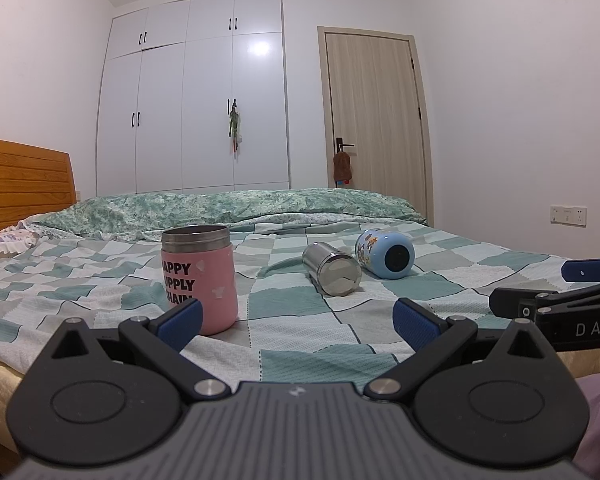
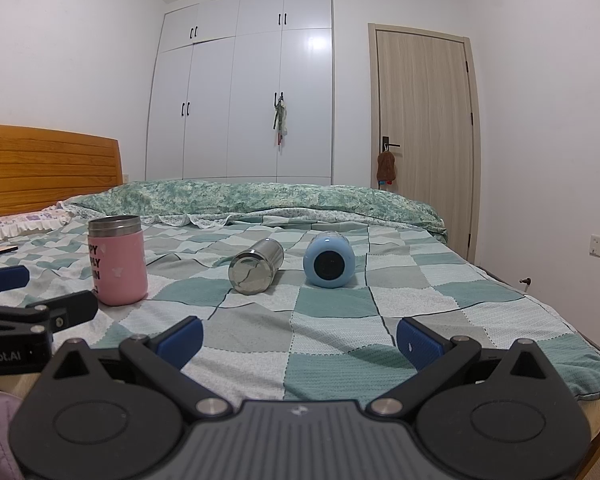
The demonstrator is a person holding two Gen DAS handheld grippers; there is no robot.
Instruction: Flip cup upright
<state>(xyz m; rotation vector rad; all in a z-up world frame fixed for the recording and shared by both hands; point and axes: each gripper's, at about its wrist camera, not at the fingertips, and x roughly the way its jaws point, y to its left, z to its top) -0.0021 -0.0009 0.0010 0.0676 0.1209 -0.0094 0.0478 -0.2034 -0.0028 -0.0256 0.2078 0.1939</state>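
Observation:
A pink cup [image 1: 199, 280] with black lettering and a steel rim stands upright on the checked bedspread; it also shows in the right wrist view [image 2: 118, 261]. A steel cup [image 1: 332, 268] lies on its side, base toward me, also in the right wrist view [image 2: 256, 266]. A light blue cartoon-printed cup [image 1: 385, 253] lies on its side beside it, also in the right wrist view [image 2: 329, 259]. My left gripper [image 1: 298, 322] is open and empty, just in front of the pink cup. My right gripper [image 2: 299, 339] is open and empty, short of the lying cups.
A green patterned quilt [image 1: 228, 206] is rolled along the far side of the bed. A wooden headboard [image 2: 48, 168] is at the left. White wardrobes [image 2: 244, 96] and a door [image 2: 424, 120] stand behind. The bed's edge [image 2: 580, 364] falls off at the right.

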